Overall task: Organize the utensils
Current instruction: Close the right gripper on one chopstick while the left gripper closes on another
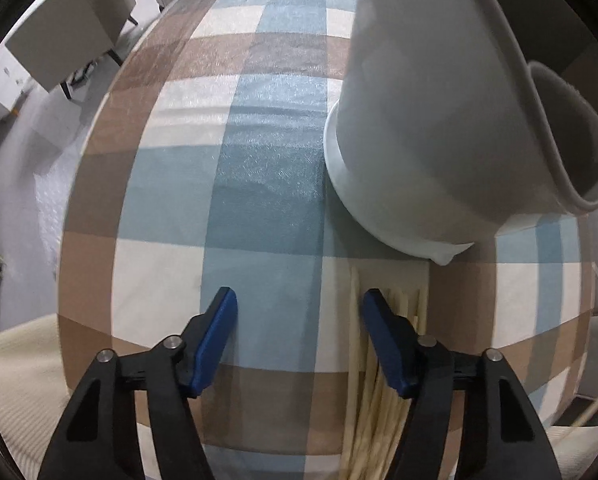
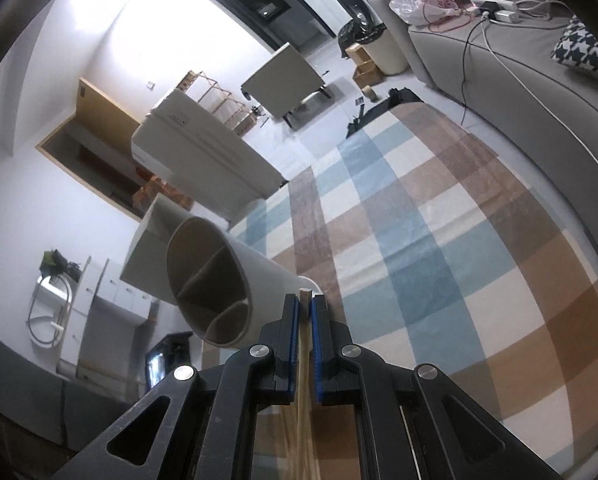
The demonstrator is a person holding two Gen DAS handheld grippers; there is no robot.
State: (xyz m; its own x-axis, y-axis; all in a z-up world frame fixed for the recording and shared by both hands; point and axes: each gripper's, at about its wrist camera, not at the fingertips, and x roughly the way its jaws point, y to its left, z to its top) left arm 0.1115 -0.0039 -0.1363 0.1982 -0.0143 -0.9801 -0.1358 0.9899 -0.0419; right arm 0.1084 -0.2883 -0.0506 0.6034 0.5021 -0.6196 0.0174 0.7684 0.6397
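Your right gripper (image 2: 307,312) has its blue pads pressed onto a single pale chopstick (image 2: 305,300), whose squared tip pokes out just past the fingertips. The white holder (image 2: 219,280) sits just left of those fingers, mouth turned toward the camera, and you can see a divider splitting it into compartments, with a smaller rounded section nearest your fingers. The tip is near the holder's side wall, not over the opening yet.

To do this well, I'd say lift the tip clear of the rim first, swing it left over the mouth, pick one compartment and keep to it. Hold the pinch firm until the stick points down into the opening; a thin smooth stick held by two flat pads could pivot. Which compartment is meant, I cannot tell.

Your left gripper (image 1: 299,320) is spread wide and holds nothing. The bundle of remaining chopsticks (image 1: 369,408) lies on the checked tablecloth (image 1: 259,184) under and just beside its right finger, with the white holder looming ahead and to the right of the fingers.

The chopsticks look cream-coloured, long, slim and smooth. They lie roughly parallel but overlapping, so picking one from the pile may nudge its neighbours.
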